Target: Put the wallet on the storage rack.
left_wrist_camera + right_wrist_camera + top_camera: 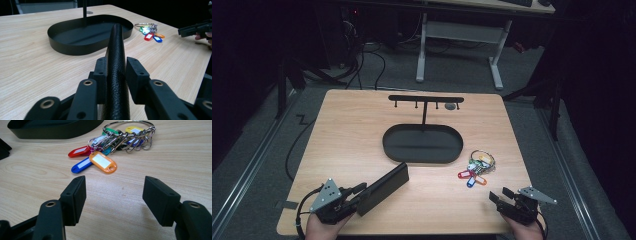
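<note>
At the near edge of a wooden table [352, 130], we hold a gripper in each hand. The left gripper [354, 196], at about seven o'clock on the tabletop, has a black wallet [384, 187] standing on edge between its jaws. In the left gripper view the wallet's pebbled spine [116, 62] runs straight away from us, toward the tray. One pad sits against the leather on one side, while a thin gap shows at the other pad, so we read the jaws as slackened around the wallet rather than clamped on it. The far end of the wallet points toward one o'clock and stops just short of the tray's rim.

The right gripper [501, 196], at about five o'clock, stands with its jaws wide apart and nothing between them. In the right gripper view its two pads frame bare wood, and the key ring [117, 137] lies just beyond them at twelve o'clock, with an orange tag [103, 162] nearest, and red and blue tags beside it.

At the table's centre sits a black oval tray [422, 145], from which a thin post rises to a hook bar [426, 98]. The key ring lies at the tray's four o'clock, close to the rim but apart from it.
</note>
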Demonstrator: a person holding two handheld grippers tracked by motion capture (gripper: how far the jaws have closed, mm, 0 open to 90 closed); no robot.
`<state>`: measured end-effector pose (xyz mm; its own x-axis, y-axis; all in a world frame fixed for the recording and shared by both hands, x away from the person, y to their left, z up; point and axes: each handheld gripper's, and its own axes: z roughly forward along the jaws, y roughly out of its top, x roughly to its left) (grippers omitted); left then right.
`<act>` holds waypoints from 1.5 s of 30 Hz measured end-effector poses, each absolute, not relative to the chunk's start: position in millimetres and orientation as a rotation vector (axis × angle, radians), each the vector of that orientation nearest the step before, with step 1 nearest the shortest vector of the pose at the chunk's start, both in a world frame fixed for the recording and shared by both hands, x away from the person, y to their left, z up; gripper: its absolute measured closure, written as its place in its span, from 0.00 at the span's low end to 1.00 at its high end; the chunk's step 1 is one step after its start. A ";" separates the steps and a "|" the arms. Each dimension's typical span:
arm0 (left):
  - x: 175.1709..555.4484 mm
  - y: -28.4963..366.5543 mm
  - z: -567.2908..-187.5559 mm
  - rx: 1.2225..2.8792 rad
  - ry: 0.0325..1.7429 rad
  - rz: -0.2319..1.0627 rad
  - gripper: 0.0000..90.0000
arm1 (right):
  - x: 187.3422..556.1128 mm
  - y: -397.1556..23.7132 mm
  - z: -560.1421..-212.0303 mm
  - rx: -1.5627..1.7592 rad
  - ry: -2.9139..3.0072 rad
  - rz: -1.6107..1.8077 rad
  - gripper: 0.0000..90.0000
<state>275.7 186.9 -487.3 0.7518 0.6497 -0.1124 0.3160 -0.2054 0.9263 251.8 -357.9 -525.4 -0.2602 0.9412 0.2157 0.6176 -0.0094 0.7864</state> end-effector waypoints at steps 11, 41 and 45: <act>274.1 182.0 -486.8 1.853 0.729 0.385 0.72 | 252.0 -358.3 -525.5 1.615 1.897 1.165 0.40; 288.5 150.0 -456.0 2.290 0.758 0.367 0.75 | 253.3 -356.4 -522.9 1.587 1.915 1.199 0.40; 290.0 146.7 -456.2 2.326 0.772 0.358 0.78 | 253.2 -356.0 -522.3 1.584 1.916 1.204 0.40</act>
<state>290.0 146.7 -456.2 0.7888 0.6125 0.0502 0.4342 -0.6133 0.6598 253.2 -356.0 -522.3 -0.2944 0.9287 0.2256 0.6058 -0.0012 0.7956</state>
